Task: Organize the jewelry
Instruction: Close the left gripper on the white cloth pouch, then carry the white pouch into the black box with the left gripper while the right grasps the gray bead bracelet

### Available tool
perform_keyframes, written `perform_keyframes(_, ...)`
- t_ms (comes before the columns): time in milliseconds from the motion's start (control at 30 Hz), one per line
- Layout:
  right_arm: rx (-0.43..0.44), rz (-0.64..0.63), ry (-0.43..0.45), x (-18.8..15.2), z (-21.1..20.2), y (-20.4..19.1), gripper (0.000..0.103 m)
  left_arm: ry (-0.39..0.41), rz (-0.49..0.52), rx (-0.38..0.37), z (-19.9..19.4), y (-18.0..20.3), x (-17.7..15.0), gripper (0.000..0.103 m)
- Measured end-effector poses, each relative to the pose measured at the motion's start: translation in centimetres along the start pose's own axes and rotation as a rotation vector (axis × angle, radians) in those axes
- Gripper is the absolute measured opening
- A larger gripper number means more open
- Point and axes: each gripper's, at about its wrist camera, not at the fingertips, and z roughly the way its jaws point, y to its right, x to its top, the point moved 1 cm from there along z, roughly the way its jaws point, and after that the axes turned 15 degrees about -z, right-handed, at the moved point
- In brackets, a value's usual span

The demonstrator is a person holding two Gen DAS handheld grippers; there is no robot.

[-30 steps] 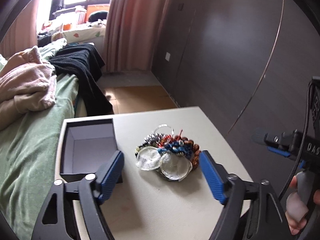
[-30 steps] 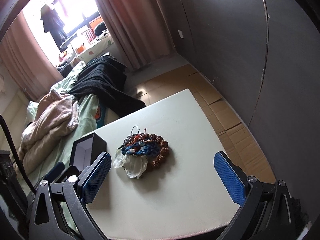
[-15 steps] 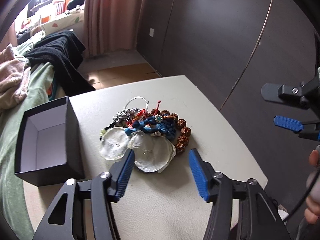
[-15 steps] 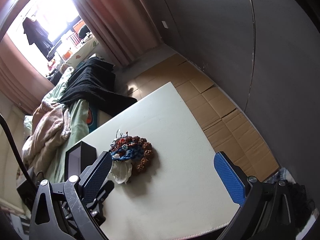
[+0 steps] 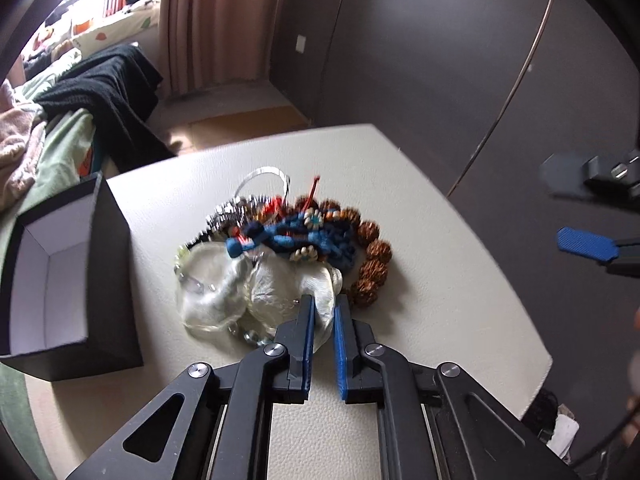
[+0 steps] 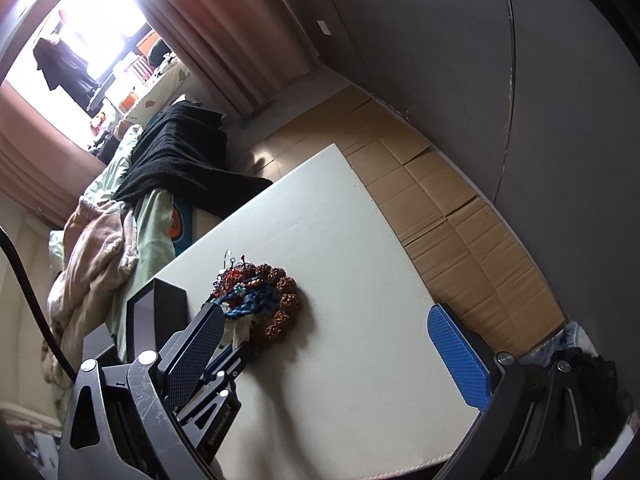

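A pile of jewelry [image 5: 304, 236] lies mid-table: a blue woven bracelet, brown bead bracelet [image 5: 370, 264], silver pieces and clear plastic pouches [image 5: 256, 292]. My left gripper [image 5: 323, 312] is shut on the near edge of a clear pouch. An open black box [image 5: 68, 272] with a white inside stands to the left of the pile. My right gripper [image 6: 332, 344] is open and empty, held above the table's near right side; the pile [image 6: 260, 300] and box [image 6: 160, 316] show beyond its left finger.
The white table [image 5: 440, 272] ends close on the right, with cardboard-covered floor [image 6: 440, 184] and a dark wall beyond. A bed with green sheet, pink blanket and black garment [image 6: 180, 160] lies to the left of the table.
My left gripper moved down to the pile and closed its jaws on the clear pouch. My right gripper rose and tilted, staying open.
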Motion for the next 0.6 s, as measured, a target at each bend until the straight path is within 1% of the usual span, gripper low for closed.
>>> perform_keyframes(33,0.003,-0.003,-0.002,0.0,0.1,-0.2,0.103,0.011,0.001,-0.015,-0.6,0.0,0.1,0.010)
perform_keyframes(67,0.005,-0.008,-0.004,-0.1,0.2,-0.3,0.103,0.023,0.000,-0.033,-1.3,0.0,0.3,0.006)
perform_keyframes(100,0.008,-0.013,-0.005,-0.1,0.3,-0.6,0.103,0.032,-0.003,-0.042,-1.6,-0.1,0.5,0.000)
perform_keyframes(267,0.035,-0.029,-0.006,-0.2,0.9,-1.6,0.103,0.088,-0.033,-0.075,-3.9,-1.1,1.4,0.000)
perform_keyframes(433,0.068,-0.034,-0.016,-0.3,2.0,-2.5,0.093,0.140,-0.070,-0.092,-5.8,-2.5,2.3,0.000)
perform_keyframes(500,0.084,-0.033,-0.034,-0.3,2.7,-3.0,0.085,0.149,-0.089,-0.096,-6.2,-3.3,2.7,0.000)
perform_keyframes(600,0.103,-0.042,-0.059,-0.6,3.9,-3.8,0.084,0.175,-0.111,-0.101,-7.2,-4.2,3.3,0.000)
